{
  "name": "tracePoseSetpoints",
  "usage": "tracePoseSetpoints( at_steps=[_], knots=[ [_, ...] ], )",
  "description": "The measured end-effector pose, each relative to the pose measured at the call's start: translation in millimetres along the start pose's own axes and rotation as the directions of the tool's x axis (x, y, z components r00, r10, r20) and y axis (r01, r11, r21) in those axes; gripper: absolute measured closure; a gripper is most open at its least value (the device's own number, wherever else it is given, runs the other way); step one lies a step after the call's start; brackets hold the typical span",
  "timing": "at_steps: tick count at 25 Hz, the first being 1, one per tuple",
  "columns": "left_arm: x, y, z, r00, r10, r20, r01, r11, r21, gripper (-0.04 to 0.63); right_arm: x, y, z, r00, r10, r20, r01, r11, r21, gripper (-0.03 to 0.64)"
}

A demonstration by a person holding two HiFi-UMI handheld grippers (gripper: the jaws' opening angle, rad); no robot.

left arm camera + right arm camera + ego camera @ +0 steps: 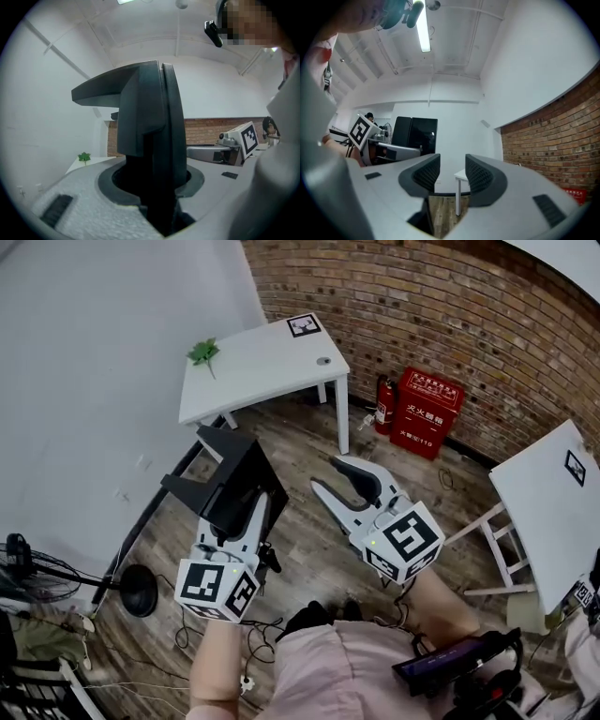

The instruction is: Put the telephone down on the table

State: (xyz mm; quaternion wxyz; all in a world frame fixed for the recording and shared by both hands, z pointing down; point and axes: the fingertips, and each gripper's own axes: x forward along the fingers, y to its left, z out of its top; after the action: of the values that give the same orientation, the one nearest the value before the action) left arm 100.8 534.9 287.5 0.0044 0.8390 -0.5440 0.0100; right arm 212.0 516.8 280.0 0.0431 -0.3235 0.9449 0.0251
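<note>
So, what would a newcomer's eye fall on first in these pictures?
First, the black telephone clamped in the left gripper, left of centre in the head view, above the wooden floor. Then the red box against the brick wall at upper right, and the white table with a green leaf ahead. The right gripper, at centre, stands open and empty.

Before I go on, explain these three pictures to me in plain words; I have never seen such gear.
There is no machine here: a person holds a pair of tongs in each hand. One picture comes from a camera on the person's head, looking down. The other two come from cameras that ride on the tongs. The left tongs clamp a black telephone, held up over the floor. The right tongs stand open and empty. Ahead, a white table bears a green leaf.
</note>
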Motion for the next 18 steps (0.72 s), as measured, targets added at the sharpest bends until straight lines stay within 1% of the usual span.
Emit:
tracePoseSetpoints(
  at_steps=[3, 7, 11, 13, 15, 18],
  knots=[
    [8.1, 1.4, -4.8, 0.999, -0.046, -0.014, 0.045, 0.998, -0.036, 0.433, 8.6, -2.7, -6.1, 0.999, 0.030, -0.017, -0.029, 1.000, 0.001, 0.434],
    [21.6, 14.7, -13.1, 0.994, -0.107, -0.028, 0.105, 0.993, -0.048, 0.433, 30.4, -8.1, -15.2, 0.997, 0.061, -0.043, -0.061, 0.998, -0.008, 0.411],
    [37.0, 29.4, -23.6, 0.981, -0.192, -0.031, 0.189, 0.980, -0.062, 0.433, 58.3, -12.8, -23.8, 0.990, 0.129, -0.055, -0.127, 0.991, 0.032, 0.376],
    [48.0, 37.0, -25.4, 0.969, -0.243, -0.029, 0.240, 0.967, -0.081, 0.433, 75.2, -16.4, -23.8, 0.981, 0.184, -0.058, -0.181, 0.982, 0.057, 0.360],
    [58.5, 46.7, -24.6, 0.951, -0.307, -0.022, 0.303, 0.947, -0.107, 0.433, 95.4, -17.3, -22.0, 0.966, 0.252, -0.059, -0.247, 0.966, 0.072, 0.354],
    [72.6, 61.2, -22.8, 0.910, -0.415, -0.018, 0.410, 0.904, -0.122, 0.433, 128.8, -15.7, -20.9, 0.933, 0.354, -0.058, -0.348, 0.933, 0.092, 0.345]
  ],
)
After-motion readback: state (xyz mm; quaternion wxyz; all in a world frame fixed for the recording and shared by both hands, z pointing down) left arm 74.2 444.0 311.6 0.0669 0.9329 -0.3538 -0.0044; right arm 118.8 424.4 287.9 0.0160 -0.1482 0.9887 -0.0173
